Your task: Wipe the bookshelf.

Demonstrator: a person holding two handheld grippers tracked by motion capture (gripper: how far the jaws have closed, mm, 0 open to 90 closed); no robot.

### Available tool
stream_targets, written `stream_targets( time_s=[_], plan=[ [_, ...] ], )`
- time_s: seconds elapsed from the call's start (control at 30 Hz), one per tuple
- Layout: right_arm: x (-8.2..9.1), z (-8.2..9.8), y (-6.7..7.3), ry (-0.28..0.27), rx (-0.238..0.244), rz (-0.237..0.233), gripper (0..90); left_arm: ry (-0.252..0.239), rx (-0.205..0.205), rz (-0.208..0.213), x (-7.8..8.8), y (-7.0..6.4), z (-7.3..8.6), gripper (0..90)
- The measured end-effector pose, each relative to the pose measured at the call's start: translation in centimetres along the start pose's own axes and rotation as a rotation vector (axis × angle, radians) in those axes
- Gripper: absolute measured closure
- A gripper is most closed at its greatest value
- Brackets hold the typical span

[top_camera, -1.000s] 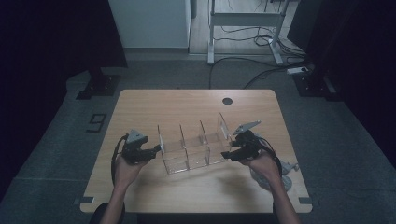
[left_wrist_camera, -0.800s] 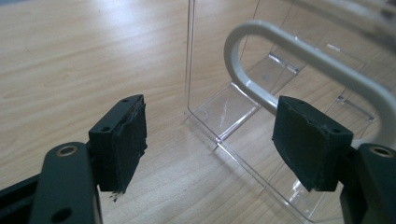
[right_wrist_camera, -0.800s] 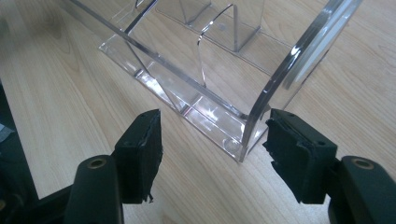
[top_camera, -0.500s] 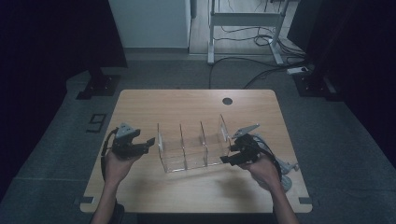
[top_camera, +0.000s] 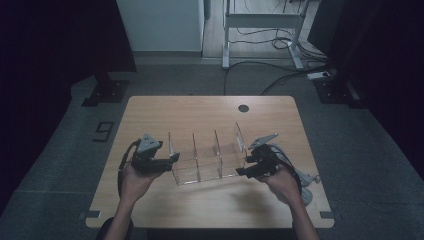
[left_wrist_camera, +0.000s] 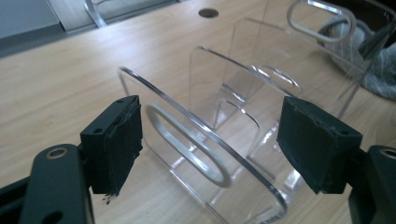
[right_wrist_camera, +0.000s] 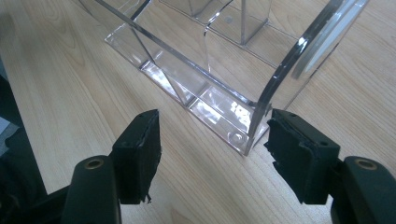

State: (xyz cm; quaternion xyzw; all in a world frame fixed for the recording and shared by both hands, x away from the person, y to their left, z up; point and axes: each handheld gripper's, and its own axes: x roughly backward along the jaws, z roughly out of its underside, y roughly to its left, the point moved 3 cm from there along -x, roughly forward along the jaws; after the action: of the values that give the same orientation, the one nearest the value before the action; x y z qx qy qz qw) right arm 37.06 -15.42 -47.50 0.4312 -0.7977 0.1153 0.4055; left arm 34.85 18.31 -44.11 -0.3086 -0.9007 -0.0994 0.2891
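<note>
Clear acrylic organizer (top_camera: 207,160) with upright dividers sits near the middle of our wooden table (top_camera: 210,115), between our two hands. Our left gripper (top_camera: 172,159) is at the organizer's left end; in the left gripper view its jaws stand apart and have just been opening, with the rounded end wall and its oval handle slot (left_wrist_camera: 187,144) between the pads (left_wrist_camera: 116,140) but not pressed by either. Our right gripper (top_camera: 244,167) is at the organizer's right front corner; in the right gripper view its jaws also stand apart, the near corner of the organizer (right_wrist_camera: 247,135) lying between them, just beside the right-hand pad (right_wrist_camera: 294,149), and we cannot tell whether it touches. Grey cloth (left_wrist_camera: 378,65) lies beyond the far end.
</note>
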Motion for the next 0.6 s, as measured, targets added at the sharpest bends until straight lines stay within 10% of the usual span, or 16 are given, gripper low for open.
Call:
stream_targets(
  time_s=[0.6],
  plan=[
    [0.6, 0.9, -0.4, 0.003, -0.006, 0.018, 33.4, 0.068, -0.02, -0.047, -1.2, -0.7, 2.0, 46.8]
  ],
)
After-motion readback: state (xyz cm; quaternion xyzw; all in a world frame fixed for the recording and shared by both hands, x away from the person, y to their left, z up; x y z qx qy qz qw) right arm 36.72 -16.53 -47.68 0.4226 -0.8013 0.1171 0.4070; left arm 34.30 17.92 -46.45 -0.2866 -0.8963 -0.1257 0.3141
